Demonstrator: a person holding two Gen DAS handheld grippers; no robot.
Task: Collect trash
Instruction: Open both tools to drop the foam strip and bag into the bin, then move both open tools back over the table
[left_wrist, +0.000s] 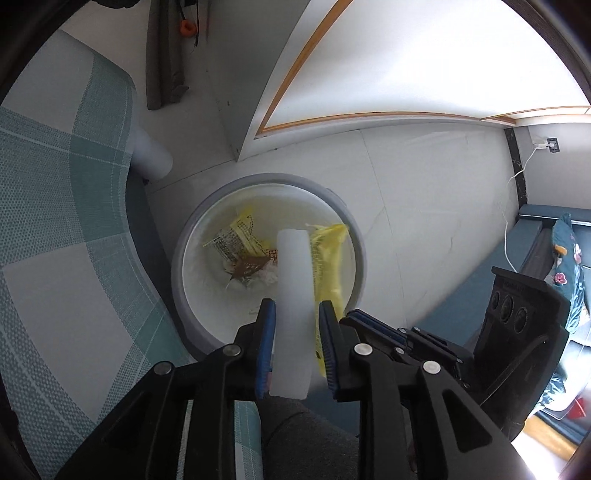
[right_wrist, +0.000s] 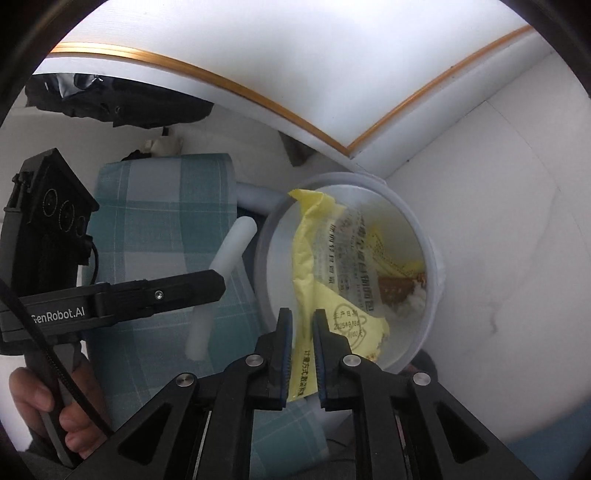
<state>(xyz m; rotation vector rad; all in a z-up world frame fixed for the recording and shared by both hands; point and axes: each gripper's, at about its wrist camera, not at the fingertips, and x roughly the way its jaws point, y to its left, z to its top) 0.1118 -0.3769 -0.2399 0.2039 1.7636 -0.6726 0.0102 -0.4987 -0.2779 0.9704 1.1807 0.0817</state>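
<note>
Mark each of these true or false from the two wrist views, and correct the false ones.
1. The left gripper holds a white foam tube. True.
2. The right gripper is shut on a yellow wrapper. True.
3. The trash bin is empty. False: it already holds yellow packaging and brown scraps.
4. The yellow wrapper lies flat on the plaid cushion. False: it hangs over the bin opening.
5. The white foam tube is already at the bottom of the bin. False: it is between the left fingers above the bin.
</note>
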